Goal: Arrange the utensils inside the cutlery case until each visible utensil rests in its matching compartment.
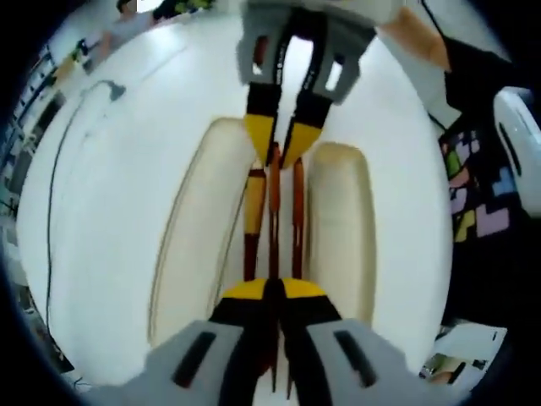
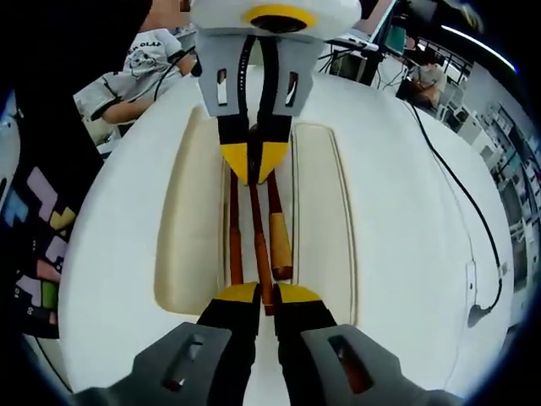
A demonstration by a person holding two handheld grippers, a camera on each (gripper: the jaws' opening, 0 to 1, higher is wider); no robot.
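A cream cutlery case (image 1: 199, 228) (image 2: 321, 220) lies on a white table between my two grippers, which face each other. Three brown wooden utensils lie side by side in its narrow middle slot. The middle one, a thin stick (image 1: 275, 211) (image 2: 258, 237), runs from one gripper to the other. My left gripper (image 1: 272, 292) (image 2: 254, 161) is shut on one end of it. My right gripper (image 2: 260, 293) (image 1: 275, 139) is shut on the other end. A thicker utensil with an orange handle (image 1: 254, 211) (image 2: 280, 241) and another thin stick (image 1: 297, 211) (image 2: 234, 228) lie on either side.
The case's two wide outer compartments (image 1: 342, 220) (image 2: 190, 220) hold nothing. A black cable (image 2: 461, 194) (image 1: 63, 161) runs over the white table (image 1: 110, 254). A person in a patterned dark shirt (image 1: 478, 186) stands close to the table, and other people sit beyond it.
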